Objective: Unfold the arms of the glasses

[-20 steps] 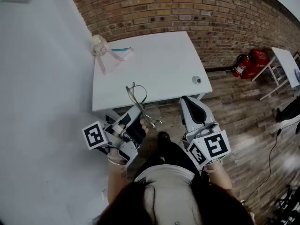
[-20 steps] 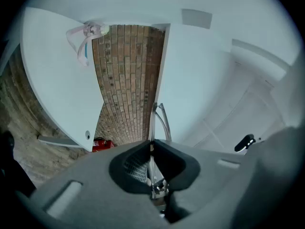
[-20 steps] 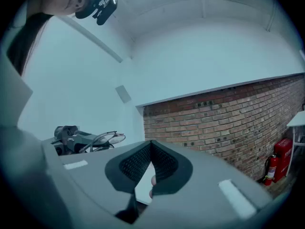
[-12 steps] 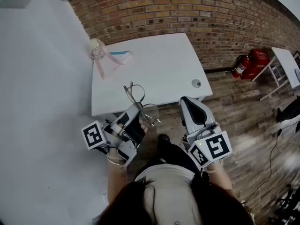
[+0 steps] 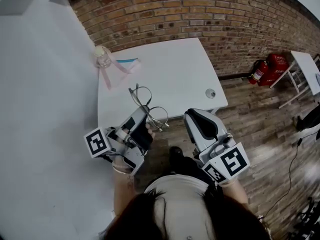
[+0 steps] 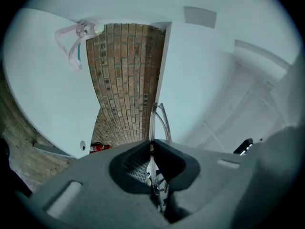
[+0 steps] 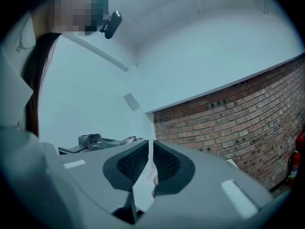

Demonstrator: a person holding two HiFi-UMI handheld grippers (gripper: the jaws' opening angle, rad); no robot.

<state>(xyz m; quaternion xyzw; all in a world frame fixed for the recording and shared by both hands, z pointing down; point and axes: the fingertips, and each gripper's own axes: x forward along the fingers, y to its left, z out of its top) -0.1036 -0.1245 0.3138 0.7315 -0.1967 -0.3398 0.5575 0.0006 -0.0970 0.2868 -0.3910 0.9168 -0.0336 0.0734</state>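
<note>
Thin wire-framed glasses (image 5: 148, 105) hang over the near edge of the white table (image 5: 170, 69), with my left gripper (image 5: 142, 116) shut on their frame. In the left gripper view the frame (image 6: 162, 120) sticks up out of the closed jaws of the left gripper (image 6: 151, 144). The glasses' arms look folded against the lenses. My right gripper (image 5: 193, 115) is to the right of the glasses and apart from them, jaws pressed together and holding nothing. The right gripper view shows the right gripper (image 7: 151, 149) empty, with the left gripper (image 7: 90, 141) off to the left.
A small clear jar (image 5: 103, 57) with a pink ribbon (image 5: 120, 64) sits at the table's far left corner. A small round object (image 5: 210, 93) lies near the right front corner. Red fire extinguishers (image 5: 265, 66) stand by the brick wall (image 5: 200, 11). A white wall is on the left.
My left gripper has lifted the glasses up and to the left, further over the table edge. The right gripper has shifted left and forward, closer to the glasses.
</note>
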